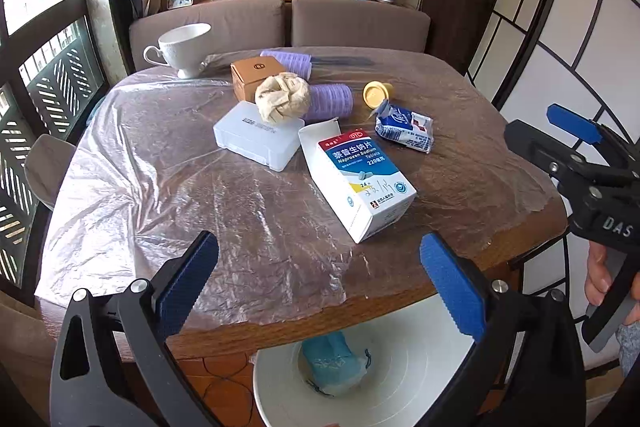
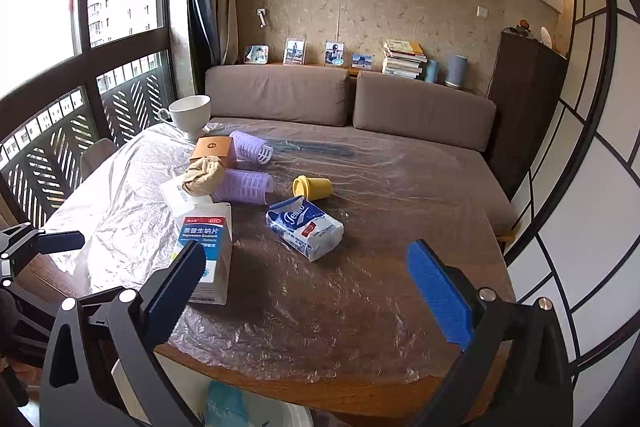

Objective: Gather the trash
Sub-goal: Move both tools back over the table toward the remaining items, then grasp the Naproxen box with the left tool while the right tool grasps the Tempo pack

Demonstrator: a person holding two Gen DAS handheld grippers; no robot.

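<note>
A white and blue medicine box (image 1: pixel 358 181) lies on the plastic-covered table (image 1: pixel 200 207), its flap open; it also shows in the right wrist view (image 2: pixel 208 251). A blue and white tissue pack (image 1: pixel 405 126) (image 2: pixel 306 229) lies to its right. A crumpled beige wad (image 1: pixel 282 98) (image 2: pixel 202 175) sits behind. My left gripper (image 1: pixel 320 283) is open and empty above the table's near edge. My right gripper (image 2: pixel 308 291) is open and empty, near the tissue pack; it shows at the right of the left view (image 1: pixel 572 143). A white bin (image 1: pixel 400 379) under the edge holds a teal bag (image 1: pixel 334 367).
On the table are a white cup (image 1: pixel 185 49), a brown box (image 1: pixel 256 77), two purple rollers (image 1: pixel 330 101), a yellow cap (image 1: pixel 376 94) and a white plastic case (image 1: pixel 256 137). A brown sofa (image 2: pixel 360 103) stands behind, a window rail to the left.
</note>
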